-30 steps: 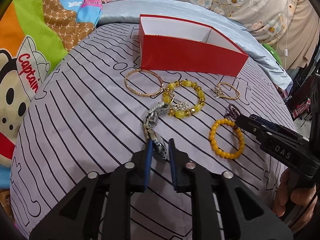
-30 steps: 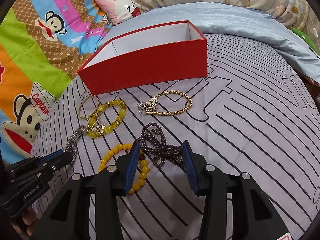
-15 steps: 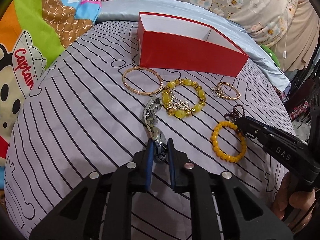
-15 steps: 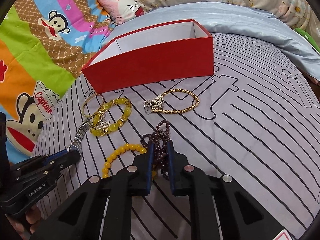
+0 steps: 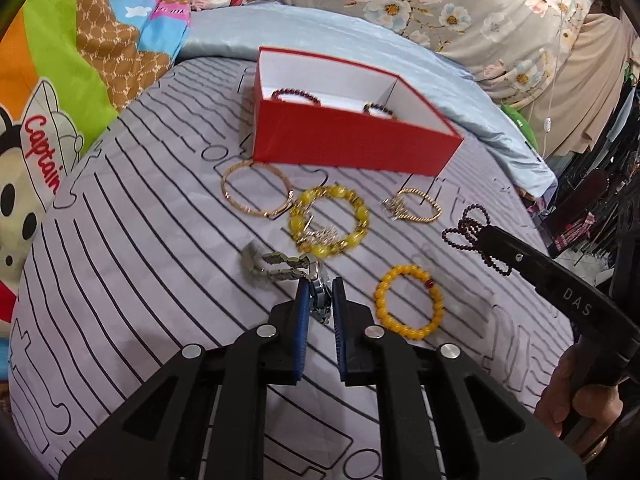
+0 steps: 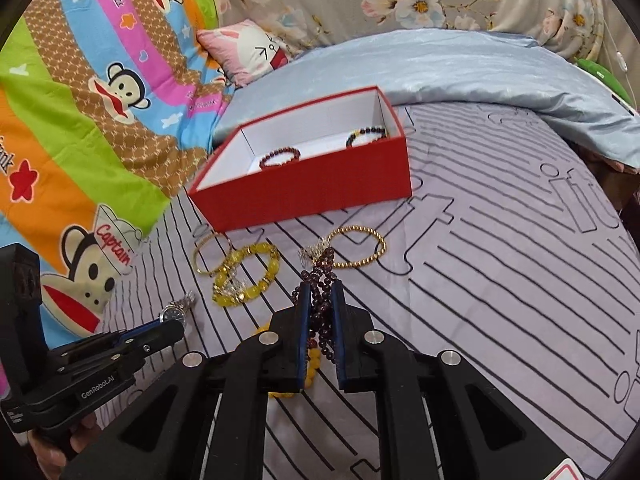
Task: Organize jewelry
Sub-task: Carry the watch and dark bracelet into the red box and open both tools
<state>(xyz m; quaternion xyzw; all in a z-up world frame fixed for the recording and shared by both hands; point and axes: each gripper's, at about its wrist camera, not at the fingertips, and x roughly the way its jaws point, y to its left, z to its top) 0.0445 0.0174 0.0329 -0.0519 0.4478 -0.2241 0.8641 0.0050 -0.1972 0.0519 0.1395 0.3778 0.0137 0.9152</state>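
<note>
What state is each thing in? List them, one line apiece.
Red box: open, no lid, two bead bracelets inside.
Left gripper: shut on the watch.
Watch: pinched at its face, band trailing on the bedsheet.
Right gripper: shut on the dark bead strand.
Dark bead strand: clamped, loops dangling.
Orange bead bracelet: flat on sheet, untouched.
Yellow bead bracelet: flat on sheet.
Gold bangle: flat on sheet.
</note>
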